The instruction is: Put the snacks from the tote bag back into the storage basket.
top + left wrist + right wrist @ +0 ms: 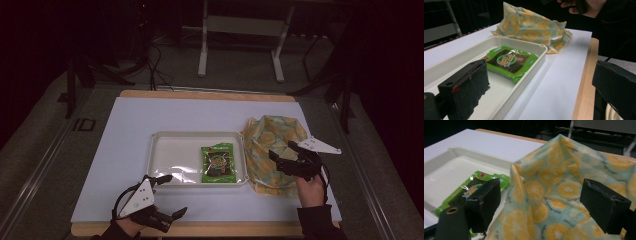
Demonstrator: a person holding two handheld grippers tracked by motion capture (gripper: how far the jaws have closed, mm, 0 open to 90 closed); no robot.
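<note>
Right tool (286, 154) hovers jaws apart over the lemon-print bag (272, 150) — next, grip its rim; left tool (167, 194) waits, jaws apart, near the tray (165, 140).

green snack packet (510, 61): round logo with pale characters at its middle, too blurred to read | small red mark at packet corner (485, 57), illegible | lemon-print cloth bag (534, 27): pattern only, no lettering | white tray (534, 65): no legible marking
</note>
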